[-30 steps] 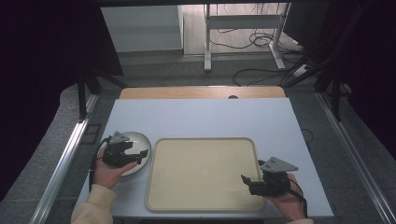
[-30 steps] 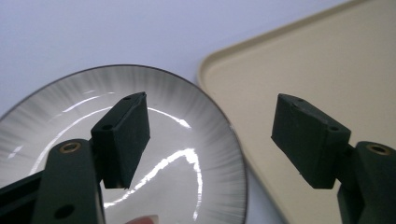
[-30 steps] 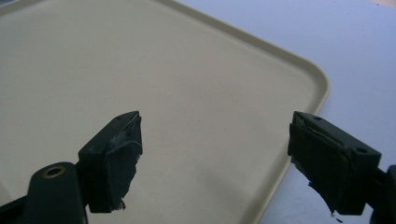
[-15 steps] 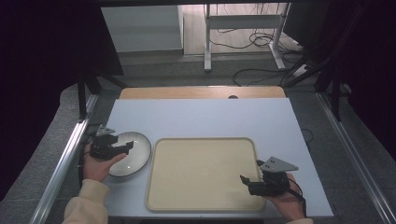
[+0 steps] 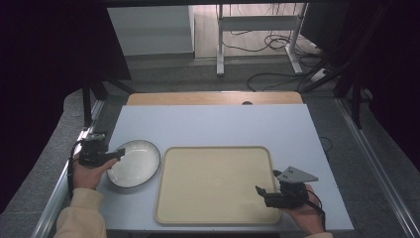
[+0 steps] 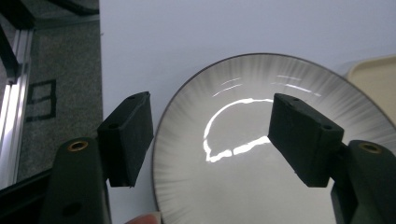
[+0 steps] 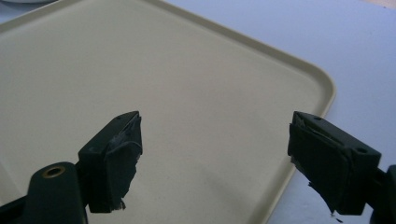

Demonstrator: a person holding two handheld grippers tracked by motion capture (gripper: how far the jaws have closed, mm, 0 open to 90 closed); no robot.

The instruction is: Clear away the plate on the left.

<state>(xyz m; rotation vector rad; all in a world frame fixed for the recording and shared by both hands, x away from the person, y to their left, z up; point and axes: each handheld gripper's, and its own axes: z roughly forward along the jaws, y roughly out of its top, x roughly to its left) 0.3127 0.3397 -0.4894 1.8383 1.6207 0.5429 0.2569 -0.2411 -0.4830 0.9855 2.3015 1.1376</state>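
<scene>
Beige tray (image 5: pixel 214 184) bare; plate (image 5: pixel 133 163) apparently bare

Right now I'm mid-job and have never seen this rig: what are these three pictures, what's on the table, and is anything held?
No robot arm here: a person holds a two-jaw tool in each hand. The high view looks down on the table from above the person's side. The other two pictures come from cameras riding on the tools, looking along their black jaws. On the table lie a grey-rimmed plate and, beside it, a bare beige tray. The left gripper reaches over the plate's left edge; its jaws stand open with the rim between them, and have been closing slightly. The right gripper hovers open over the tray's near right corner. Nothing is held.
</scene>
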